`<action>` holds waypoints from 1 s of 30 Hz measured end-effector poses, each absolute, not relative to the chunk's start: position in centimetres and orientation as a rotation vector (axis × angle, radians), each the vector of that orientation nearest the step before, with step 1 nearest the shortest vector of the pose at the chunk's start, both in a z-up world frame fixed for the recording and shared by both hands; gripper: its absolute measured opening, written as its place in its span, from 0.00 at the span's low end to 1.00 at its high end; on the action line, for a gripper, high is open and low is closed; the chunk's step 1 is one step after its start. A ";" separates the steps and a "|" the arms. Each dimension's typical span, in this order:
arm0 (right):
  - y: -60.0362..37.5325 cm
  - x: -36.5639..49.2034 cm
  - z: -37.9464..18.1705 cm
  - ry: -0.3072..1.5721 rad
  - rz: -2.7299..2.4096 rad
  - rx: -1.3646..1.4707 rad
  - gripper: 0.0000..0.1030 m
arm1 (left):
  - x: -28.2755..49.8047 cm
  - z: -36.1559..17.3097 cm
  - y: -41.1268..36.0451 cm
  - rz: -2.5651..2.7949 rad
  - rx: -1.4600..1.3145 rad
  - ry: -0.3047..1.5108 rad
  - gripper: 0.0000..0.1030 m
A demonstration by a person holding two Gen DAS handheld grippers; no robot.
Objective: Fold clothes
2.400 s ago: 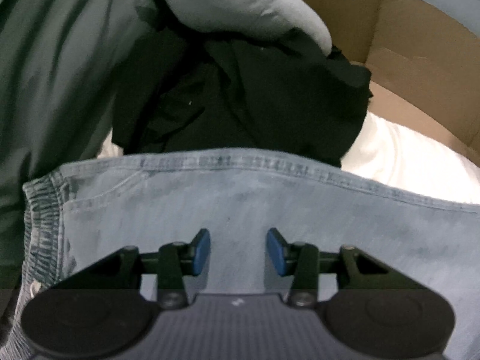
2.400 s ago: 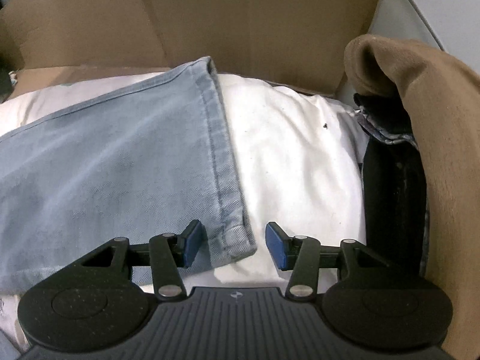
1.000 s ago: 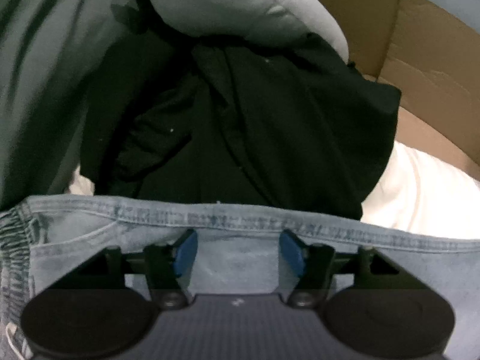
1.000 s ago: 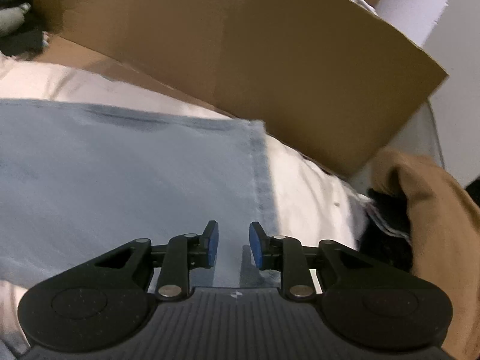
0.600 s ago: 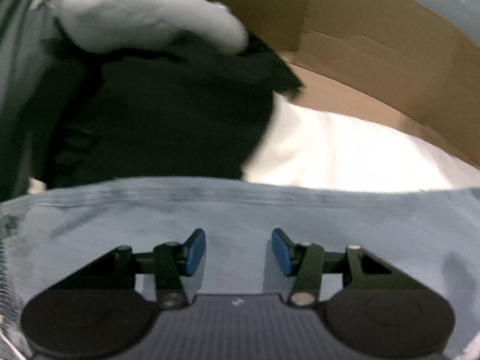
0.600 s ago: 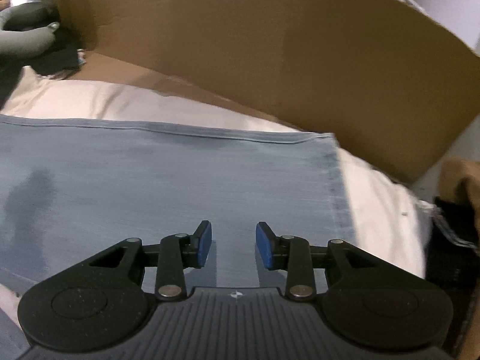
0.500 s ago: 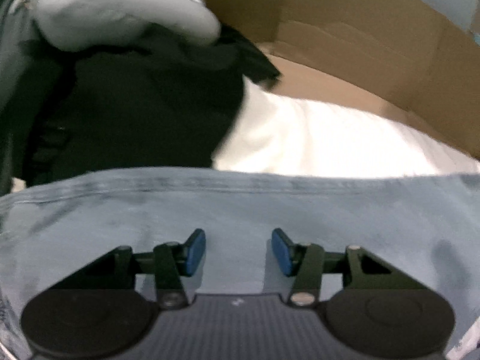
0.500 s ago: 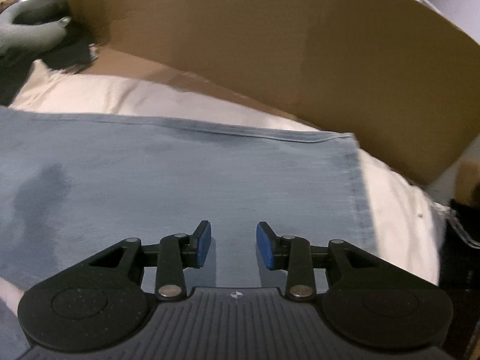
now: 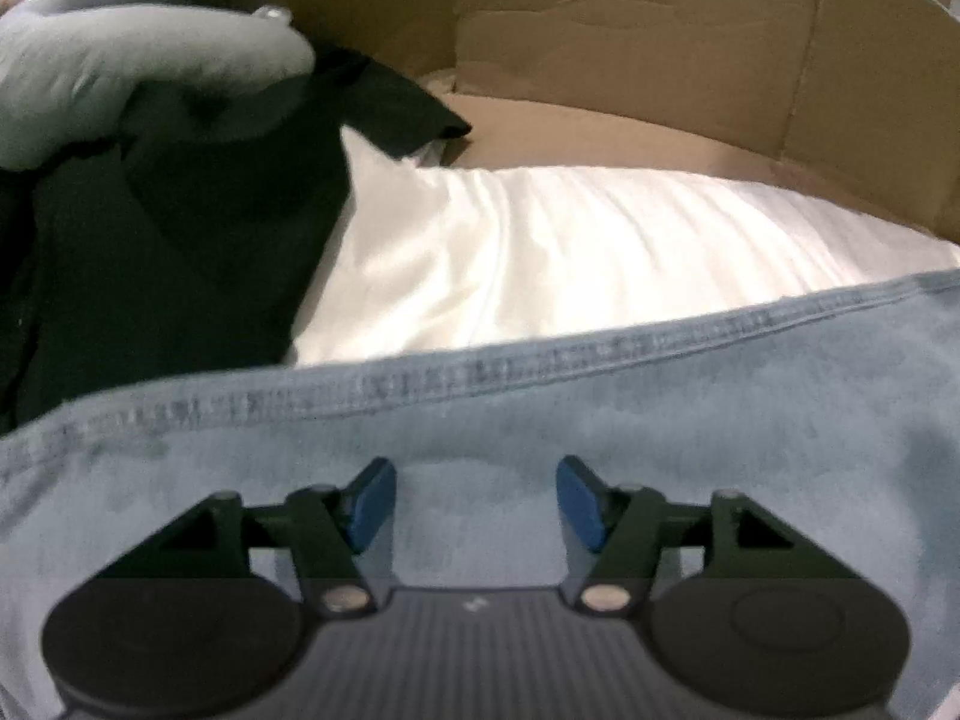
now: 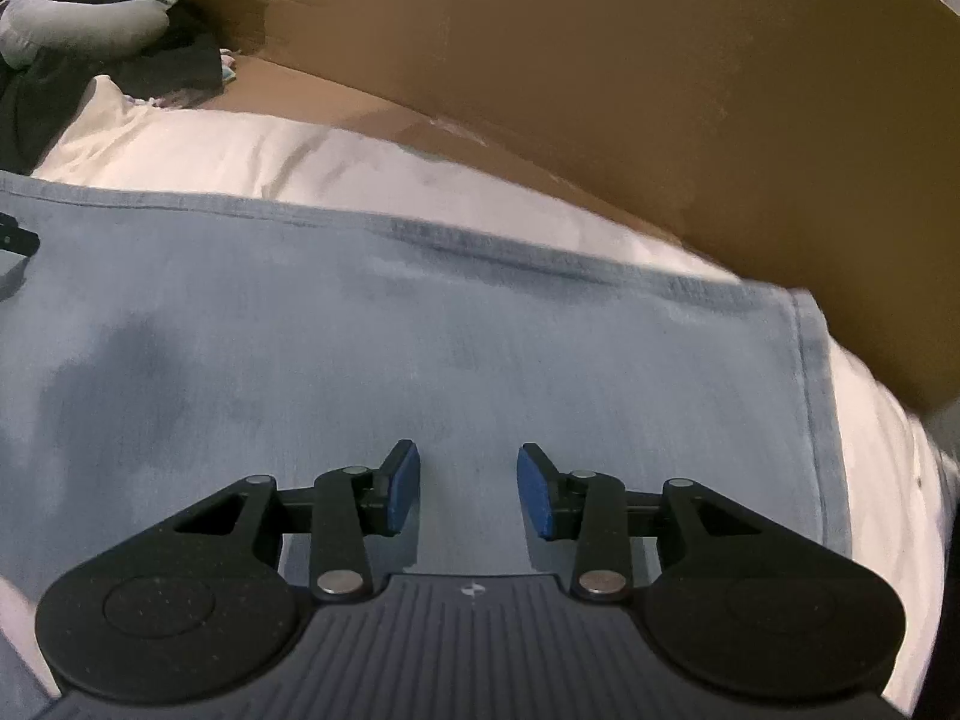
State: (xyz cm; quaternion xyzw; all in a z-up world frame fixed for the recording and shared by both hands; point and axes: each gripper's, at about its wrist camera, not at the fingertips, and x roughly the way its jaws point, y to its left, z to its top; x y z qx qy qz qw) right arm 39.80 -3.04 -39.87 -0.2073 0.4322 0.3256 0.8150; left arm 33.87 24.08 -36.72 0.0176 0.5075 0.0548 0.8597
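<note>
Jeans [image 9: 600, 420] on white bedding [image 9: 540, 252]

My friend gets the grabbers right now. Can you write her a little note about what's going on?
Left gripper: open, its fingers just spread wider, nothing between them, over the blue jeans.
Right gripper: open too, just widened, nothing held, above the jeans near their hem.
The jeans lie flat on the white sheet, by the cardboard box wall. Black clothes and a grey garment sit piled to one side.
Done: jeans laid flat.
Left: probably fold them smaller, then the pile.
</note>
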 end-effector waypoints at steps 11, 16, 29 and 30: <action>-0.1 43.8 -40.5 0.916 0.707 -0.393 0.53 | 35.5 -37.5 23.6 0.120 0.008 1.066 0.64; 0.8 44.8 -40.7 0.907 0.692 -0.391 0.59 | 36.3 -37.8 23.7 0.160 -0.054 1.071 0.67; 0.1 44.6 -37.6 0.877 0.697 -0.358 0.63 | 34.8 -34.9 23.3 0.180 -0.028 1.074 0.55; -0.2 44.2 -37.2 0.871 0.702 -0.356 0.63 | 34.3 -34.4 23.4 0.181 -0.028 1.069 0.55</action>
